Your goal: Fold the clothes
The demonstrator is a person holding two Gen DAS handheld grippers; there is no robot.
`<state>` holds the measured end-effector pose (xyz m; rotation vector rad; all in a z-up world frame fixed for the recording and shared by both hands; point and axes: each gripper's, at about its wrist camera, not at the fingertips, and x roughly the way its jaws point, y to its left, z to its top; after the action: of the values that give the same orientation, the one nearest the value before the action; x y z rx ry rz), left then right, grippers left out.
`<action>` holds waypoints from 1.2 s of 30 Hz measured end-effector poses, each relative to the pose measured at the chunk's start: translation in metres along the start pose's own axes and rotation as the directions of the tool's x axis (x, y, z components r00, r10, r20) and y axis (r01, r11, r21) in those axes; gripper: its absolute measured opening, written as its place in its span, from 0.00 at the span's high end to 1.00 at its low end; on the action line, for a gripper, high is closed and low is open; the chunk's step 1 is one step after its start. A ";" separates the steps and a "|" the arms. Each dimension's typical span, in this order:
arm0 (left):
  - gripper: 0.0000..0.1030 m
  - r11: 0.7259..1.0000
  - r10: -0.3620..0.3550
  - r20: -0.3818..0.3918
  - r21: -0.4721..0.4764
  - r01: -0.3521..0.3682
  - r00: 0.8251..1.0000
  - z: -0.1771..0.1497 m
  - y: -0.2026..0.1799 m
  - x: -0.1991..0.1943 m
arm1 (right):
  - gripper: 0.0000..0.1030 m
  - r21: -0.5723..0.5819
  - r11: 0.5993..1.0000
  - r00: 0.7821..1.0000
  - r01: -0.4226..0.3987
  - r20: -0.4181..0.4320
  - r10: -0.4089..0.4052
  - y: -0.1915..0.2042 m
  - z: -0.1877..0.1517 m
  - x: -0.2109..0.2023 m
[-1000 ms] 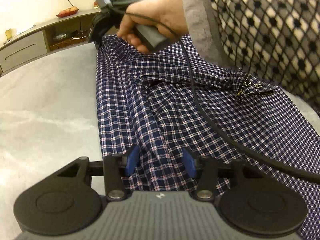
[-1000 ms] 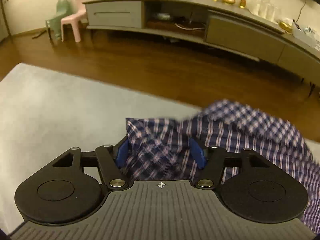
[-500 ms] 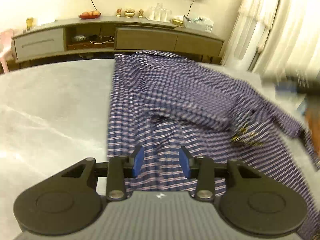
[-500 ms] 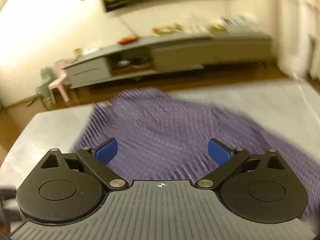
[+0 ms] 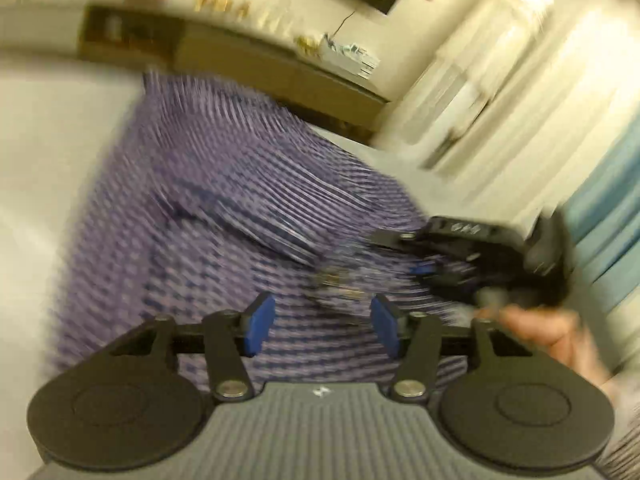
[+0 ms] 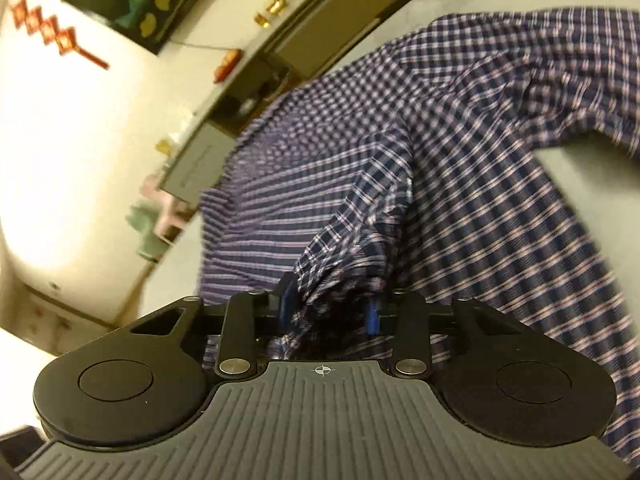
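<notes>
A navy and white checked shirt [image 5: 224, 208] lies spread on the pale grey table [image 5: 48, 160]. My left gripper [image 5: 322, 322] hovers over its near hem, tilted, with its jaws opening; the cloth lies under the blue pads [image 5: 260, 322], not pinched. At the shirt's right side a hand [image 5: 540, 328] holds my right gripper [image 5: 428, 276]. In the right wrist view that gripper [image 6: 330, 308] is closing, and a bunched fold of the shirt [image 6: 480, 160] sits pressed between its pads. The left wrist view is heavily blurred.
A long low sideboard [image 5: 248, 64] with small items on top runs along the far wall. Pale curtains [image 5: 500, 100] hang to the right. Small plastic chairs [image 6: 160, 208] stand on the floor beyond the table's edge, and a framed picture [image 6: 140, 0] hangs above.
My right gripper swung from the shirt's far edge to its right side, opened wide, then closed on a fold. The left gripper rolled, rose a little, and its jaws widened.
</notes>
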<state>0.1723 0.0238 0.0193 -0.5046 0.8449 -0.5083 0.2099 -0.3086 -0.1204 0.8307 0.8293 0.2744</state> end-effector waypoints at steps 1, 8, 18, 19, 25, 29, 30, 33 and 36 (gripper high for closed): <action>0.37 0.996 -0.045 0.015 -0.072 0.046 0.999 -0.001 0.007 0.002 | 0.74 0.034 0.999 0.999 -0.034 0.000 0.034 -0.002 -0.001 -0.002; 0.12 0.896 -0.191 0.105 -0.388 0.217 0.976 -0.013 0.036 0.019 | 0.78 0.283 0.923 0.965 -0.259 0.026 0.263 -0.022 -0.013 -0.010; 0.06 0.839 -0.161 0.149 -0.500 0.214 0.976 -0.018 0.046 0.037 | 0.44 0.176 0.973 0.988 -0.149 -0.013 0.154 -0.010 -0.026 -0.020; 0.06 0.838 -0.161 0.152 -0.501 0.216 0.975 -0.017 0.046 0.038 | 0.41 0.171 0.973 0.987 -0.156 -0.019 0.162 -0.007 -0.024 -0.018; 0.06 0.832 -0.172 0.162 -0.503 0.232 0.972 -0.013 0.046 0.040 | 0.34 0.039 0.992 0.993 -0.117 -0.013 0.118 0.016 -0.014 0.003; 0.06 0.822 -0.179 0.183 -0.512 0.249 0.967 -0.013 0.047 0.034 | 0.94 0.044 0.989 0.990 -0.144 -0.008 0.144 0.013 -0.014 0.004; 0.06 0.816 -0.180 0.193 -0.518 0.256 0.964 -0.013 0.049 0.032 | 0.94 0.073 0.983 0.986 -0.166 0.002 0.167 0.012 -0.014 0.002; 0.04 0.793 -0.185 0.230 -0.539 0.284 0.955 -0.011 0.052 0.026 | 0.95 0.187 0.937 0.955 -0.296 0.046 0.293 0.006 -0.020 -0.007; 0.03 0.759 -0.203 0.264 -0.566 0.322 0.943 -0.012 0.054 0.023 | 0.95 0.283 0.856 0.900 -0.434 0.101 0.423 0.003 -0.029 -0.013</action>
<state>0.1875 0.0488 -0.0331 -1.2646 0.7462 -0.4313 0.1796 -0.2978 -0.1223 1.3067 0.6512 0.5361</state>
